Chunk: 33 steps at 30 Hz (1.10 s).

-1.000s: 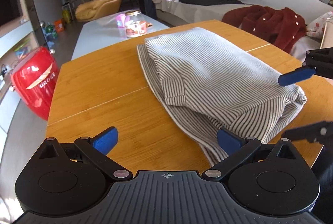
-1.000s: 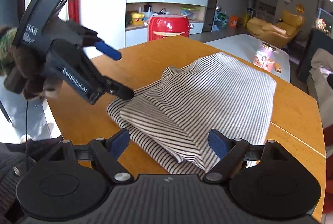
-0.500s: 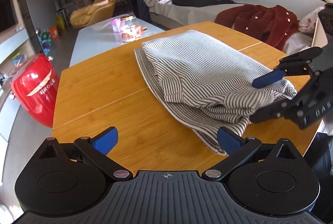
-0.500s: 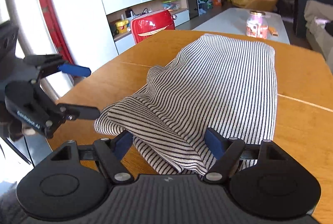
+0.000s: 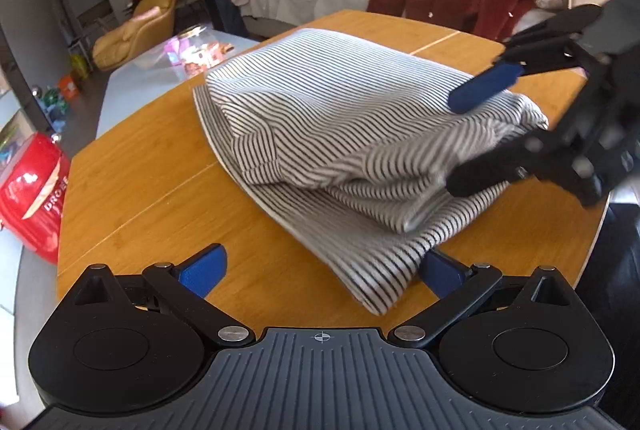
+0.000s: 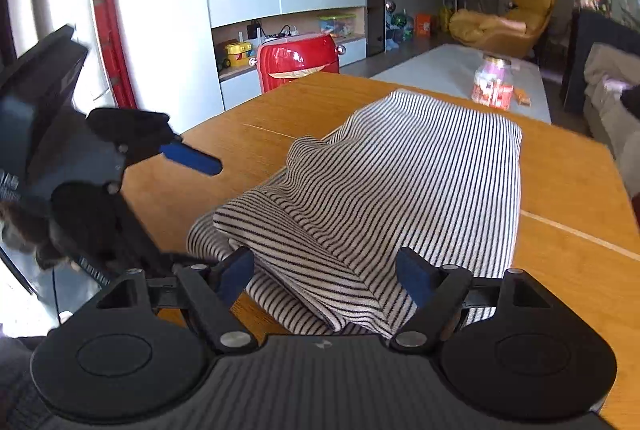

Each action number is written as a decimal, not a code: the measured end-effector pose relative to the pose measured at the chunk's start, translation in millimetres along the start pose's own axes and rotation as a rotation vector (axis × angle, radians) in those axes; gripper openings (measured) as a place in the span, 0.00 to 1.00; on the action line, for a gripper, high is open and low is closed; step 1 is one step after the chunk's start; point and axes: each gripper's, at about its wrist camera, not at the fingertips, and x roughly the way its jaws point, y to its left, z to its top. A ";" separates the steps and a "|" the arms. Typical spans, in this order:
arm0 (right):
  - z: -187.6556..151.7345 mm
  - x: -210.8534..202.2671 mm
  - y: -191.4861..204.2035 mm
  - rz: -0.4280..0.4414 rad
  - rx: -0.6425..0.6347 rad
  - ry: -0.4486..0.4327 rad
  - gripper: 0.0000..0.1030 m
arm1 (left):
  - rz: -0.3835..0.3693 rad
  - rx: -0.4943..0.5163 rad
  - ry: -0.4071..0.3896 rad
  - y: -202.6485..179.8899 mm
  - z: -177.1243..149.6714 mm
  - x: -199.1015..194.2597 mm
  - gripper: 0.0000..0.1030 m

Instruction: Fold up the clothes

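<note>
Two grippers flank the striped garment (image 5: 340, 134), which lies folded mid-table (image 5: 152, 170). Left gripper (image 5: 320, 270) gapes wide at its near hem; right gripper (image 6: 326, 276), jaws opening, straddles the bunched end without pinching. Soft, light, floppy knit, I'd say: best pinched at the hem corners.

one striped garment (image 5: 340, 118), two claws (image 5: 320, 270) (image 6: 326, 272), one table (image 5: 152, 182)

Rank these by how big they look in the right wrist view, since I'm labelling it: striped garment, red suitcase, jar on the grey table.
1. striped garment, by far the largest, though it also lies nearest the camera.
2. red suitcase.
3. jar, smallest. Both of these stand farther back, so true sizes stay unsure.
</note>
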 end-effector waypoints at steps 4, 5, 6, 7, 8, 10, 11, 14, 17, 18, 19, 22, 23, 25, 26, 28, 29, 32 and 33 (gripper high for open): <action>-11.2 -5.7 18.0 -0.090 -0.161 -0.005 0.83 | -0.010 -0.067 -0.035 9.0 14.6 -0.9 1.00; -13.4 -2.6 21.0 -0.105 -0.185 0.003 0.83 | -0.013 -0.080 -0.042 11.0 17.7 -1.8 1.00; -15.2 0.8 24.2 -0.121 -0.209 0.010 0.83 | -0.017 -0.088 -0.046 12.2 19.9 -2.1 1.00; -16.1 5.3 27.7 -0.139 -0.236 0.014 0.83 | -0.021 -0.098 -0.047 13.1 21.9 -1.9 1.00; -16.7 10.1 31.4 -0.160 -0.271 0.011 0.83 | -0.026 -0.110 -0.048 14.1 23.8 -1.6 1.00; -17.5 19.7 38.4 -0.214 -0.353 -0.003 0.71 | -0.042 -0.142 -0.046 17.3 24.8 -0.7 1.00; -17.1 24.9 41.0 -0.242 -0.395 -0.005 0.55 | -0.050 -0.159 -0.044 19.0 25.0 -0.3 1.00; -5.5 29.5 31.7 -0.232 -0.387 0.021 0.33 | -0.092 -0.197 -0.060 28.0 22.5 -10.0 1.00; 2.8 15.3 25.5 -0.179 -0.361 0.052 0.29 | -0.143 -0.260 -0.116 48.1 19.7 -30.3 1.00; 5.1 9.7 24.2 -0.160 -0.353 0.062 0.28 | -0.154 -0.294 -0.137 57.7 20.2 -35.9 1.00; 7.5 4.2 22.8 -0.140 -0.345 0.073 0.28 | -0.151 -0.313 -0.150 65.4 23.2 -36.1 1.00; 18.6 -18.9 27.5 -0.052 -0.351 0.113 0.27 | -0.130 -0.336 -0.168 83.1 35.0 -25.6 1.00; 22.8 -27.3 29.9 -0.020 -0.355 0.127 0.27 | -0.129 -0.328 -0.163 85.7 39.2 -17.2 1.00; 31.1 -44.1 34.8 0.046 -0.364 0.154 0.27 | -0.156 -0.312 -0.138 89.2 44.1 4.2 1.00; 37.7 -53.1 36.4 0.072 -0.372 0.162 0.27 | -0.167 -0.306 -0.118 89.7 44.9 15.5 1.00; 63.3 -74.2 35.8 0.095 -0.402 0.147 0.26 | -0.183 -0.262 -0.087 86.7 43.4 31.2 1.00; 76.2 -84.8 35.5 0.106 -0.417 0.139 0.26 | -0.194 -0.226 -0.074 83.7 41.5 37.5 0.99; 122.5 -98.8 22.3 0.177 -0.403 0.109 0.25 | -0.248 -0.148 -0.056 77.5 33.9 45.0 0.98; 134.6 -90.3 13.1 0.199 -0.388 0.115 0.25 | -0.269 -0.133 -0.054 77.0 31.1 46.0 0.98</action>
